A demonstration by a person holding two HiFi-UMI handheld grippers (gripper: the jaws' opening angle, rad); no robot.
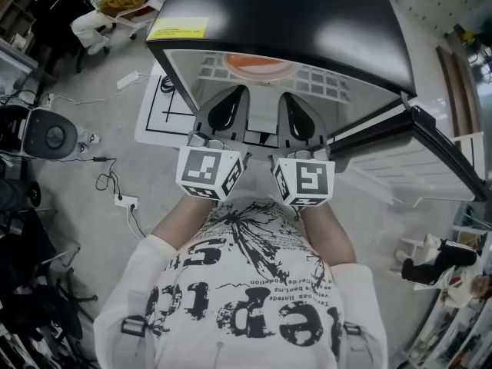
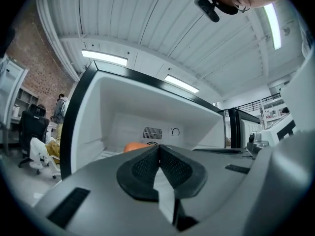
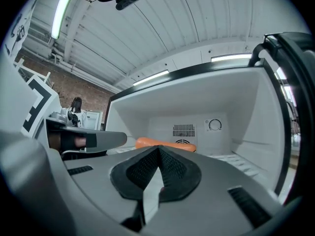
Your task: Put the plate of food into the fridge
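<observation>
I judge the main part of the task done. The plate [image 1: 259,64] sits inside the fridge [image 1: 277,21], on the wire shelf [image 1: 323,79], well back toward the rear wall. From both gripper views I see it edge-on as a low orange shape just in front of the vent, so I can't make out the food on it.

My left gripper [image 1: 231,108] is clenched, its two pads pressed together with nothing between them. My right gripper [image 1: 296,114] is the same, pads meeting at the tips and empty. Both sit side by side just outside the fridge's mouth, pointing level into the compartment, apart from the plate.

The door [image 1: 430,152] stands wide open, swung out to my right. The task sentence only asks for the plate to go in, and that looks finished. If closing up counts, that is what is left: I'd take the right gripper round to the door's outer edge and push it shut, keeping both grippers out of the opening as it swings.
</observation>
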